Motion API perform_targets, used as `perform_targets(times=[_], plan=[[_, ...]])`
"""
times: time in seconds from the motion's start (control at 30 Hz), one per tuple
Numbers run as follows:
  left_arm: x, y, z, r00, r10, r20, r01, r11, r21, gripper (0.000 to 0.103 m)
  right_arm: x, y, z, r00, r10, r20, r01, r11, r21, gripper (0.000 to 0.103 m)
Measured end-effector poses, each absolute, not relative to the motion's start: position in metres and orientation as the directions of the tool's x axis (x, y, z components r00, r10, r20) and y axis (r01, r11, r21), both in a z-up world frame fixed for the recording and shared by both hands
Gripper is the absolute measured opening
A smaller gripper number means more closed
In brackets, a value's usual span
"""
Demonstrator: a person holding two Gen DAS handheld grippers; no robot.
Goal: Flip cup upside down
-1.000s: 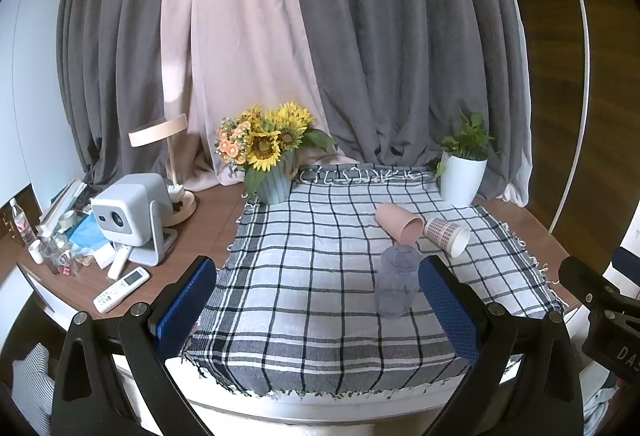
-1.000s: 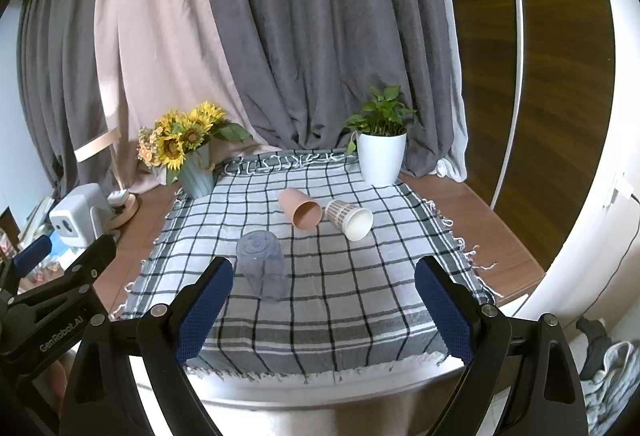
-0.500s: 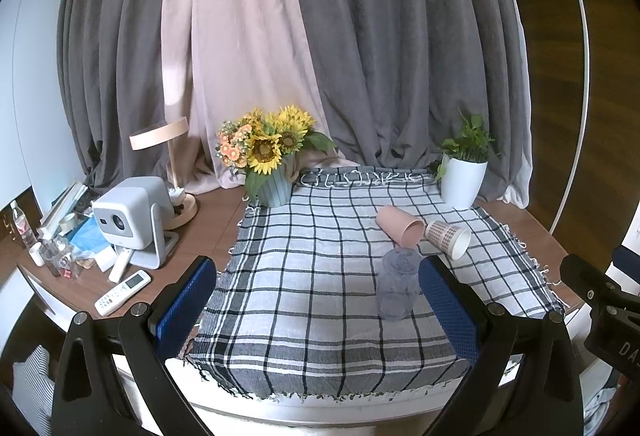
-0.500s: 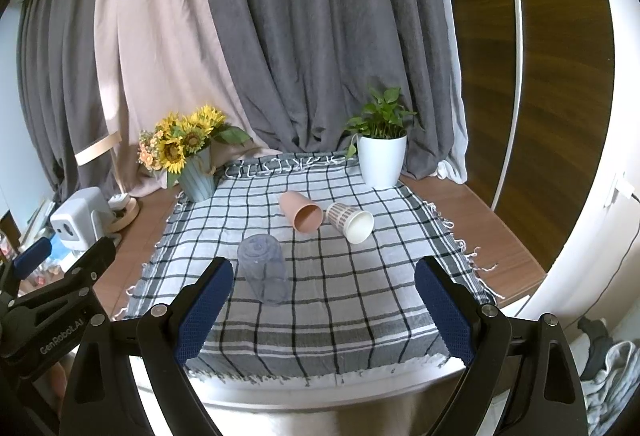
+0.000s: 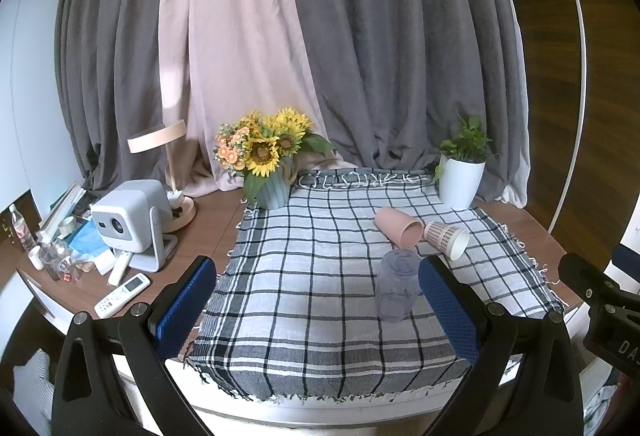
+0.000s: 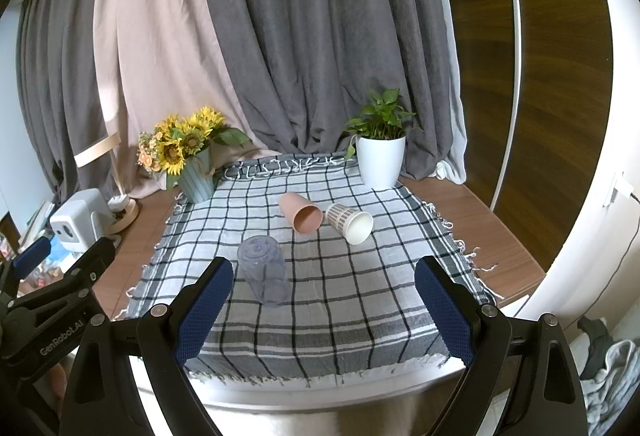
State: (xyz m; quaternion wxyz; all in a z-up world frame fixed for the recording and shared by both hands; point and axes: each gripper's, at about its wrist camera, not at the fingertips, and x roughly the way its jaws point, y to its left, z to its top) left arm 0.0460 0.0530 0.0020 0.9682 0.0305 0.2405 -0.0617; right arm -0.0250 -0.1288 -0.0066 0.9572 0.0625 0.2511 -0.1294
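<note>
Three cups lie on their sides on a checked cloth [image 5: 304, 276]. A clear plastic cup [image 5: 395, 286] lies nearest, base towards the far side; it also shows in the right wrist view [image 6: 264, 274]. A pink cup [image 5: 399, 227] [image 6: 301, 213] and a patterned paper cup [image 5: 446, 239] [image 6: 349, 222] lie behind it with their mouths towards me. My left gripper [image 5: 318, 312] is open and empty at the table's near edge. My right gripper [image 6: 324, 310] is open and empty, also at the near edge.
A sunflower vase [image 5: 270, 160] stands at the cloth's back left, a white plant pot [image 5: 460, 176] at the back right. A projector [image 5: 130, 220], lamp [image 5: 168, 164], remote [image 5: 122, 290] and small clutter sit on the wooden table at left. Curtains hang behind.
Both grippers have drawn back and risen slightly, so the table looks a little farther away. The cups have not moved.
</note>
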Motion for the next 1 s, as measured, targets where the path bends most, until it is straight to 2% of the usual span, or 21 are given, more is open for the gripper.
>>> perform_targets(times=[1.0], plan=[[0.0516,0.051,0.0049,0.88,-0.108,-0.463,0.141,0.989,0.036,0.103,-0.0261,-0.132,-0.0076,0.841,-0.222,-0.494,0.286,0.957,0.056,0.092]])
